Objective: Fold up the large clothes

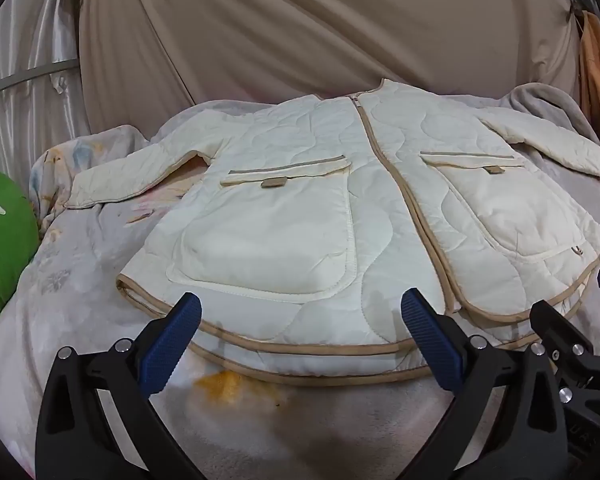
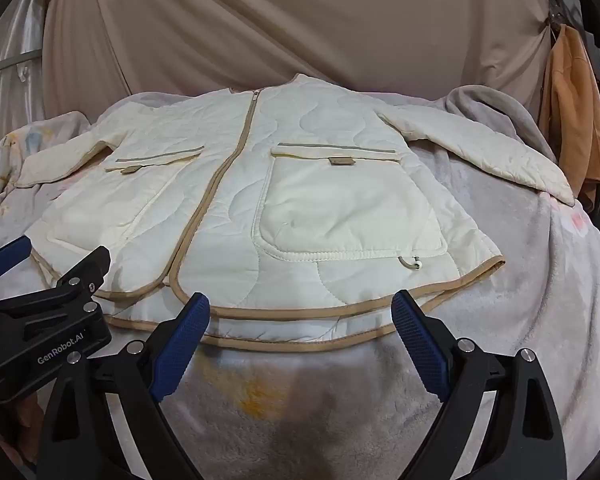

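A cream quilted jacket (image 1: 320, 200) with tan trim lies flat and front up on a blanket-covered bed, zipped, sleeves spread to both sides. It also shows in the right wrist view (image 2: 300, 208). My left gripper (image 1: 300, 312) is open, its blue fingertips just above the jacket's hem, left of the zip. My right gripper (image 2: 300, 312) is open over the hem, right of the zip. Neither holds anything. The right gripper's body shows at the lower right of the left wrist view, and the left gripper's body at the lower left of the right wrist view.
The grey blanket (image 1: 260, 432) has an orange stain (image 1: 228, 388) near the front edge. A green cushion (image 1: 0, 240) lies at the left. Beige drapes (image 1: 300, 28) hang behind the bed. An orange cloth (image 2: 572, 120) hangs at the right.
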